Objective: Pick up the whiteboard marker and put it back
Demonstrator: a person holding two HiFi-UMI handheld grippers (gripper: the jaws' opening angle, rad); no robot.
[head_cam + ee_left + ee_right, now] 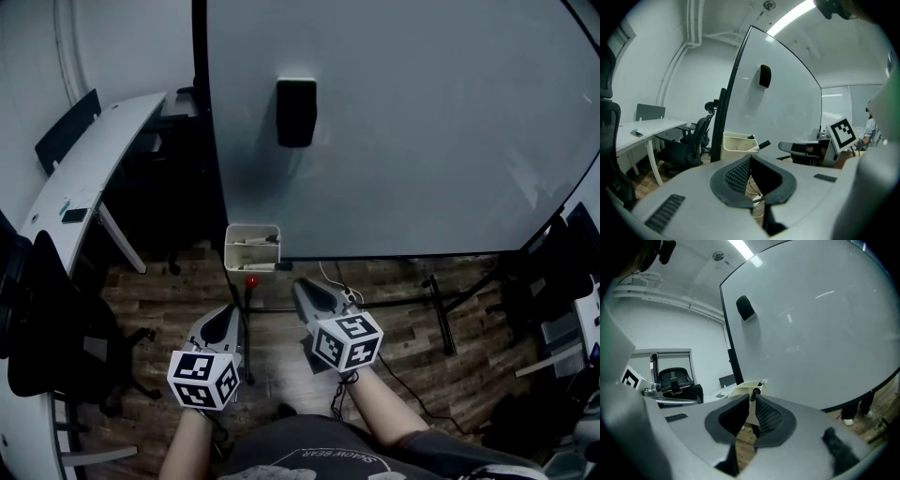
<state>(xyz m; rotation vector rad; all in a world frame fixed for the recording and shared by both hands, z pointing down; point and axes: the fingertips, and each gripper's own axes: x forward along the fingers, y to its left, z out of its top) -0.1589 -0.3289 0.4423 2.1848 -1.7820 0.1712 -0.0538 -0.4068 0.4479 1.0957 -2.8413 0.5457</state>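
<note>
A white marker box (253,246) hangs at the lower left corner of the whiteboard (403,122). A whiteboard marker (272,266) with a black end sticks out over its right rim; it also shows in the left gripper view as the marker (758,146) on the box (736,145). My left gripper (228,309) is low, below and short of the box, with its jaws shut and nothing between them (750,158). To its right, my right gripper (300,284) points at the box (743,390), shut and empty (752,398). The marker's tip (755,391) shows just past the jaws.
A black eraser (296,112) sticks to the board higher up. A red knob (251,280) sits on the board's stand below the box. A white desk (94,159) and black office chairs (56,319) stand at the left. Stand legs and cables (441,319) cross the wooden floor.
</note>
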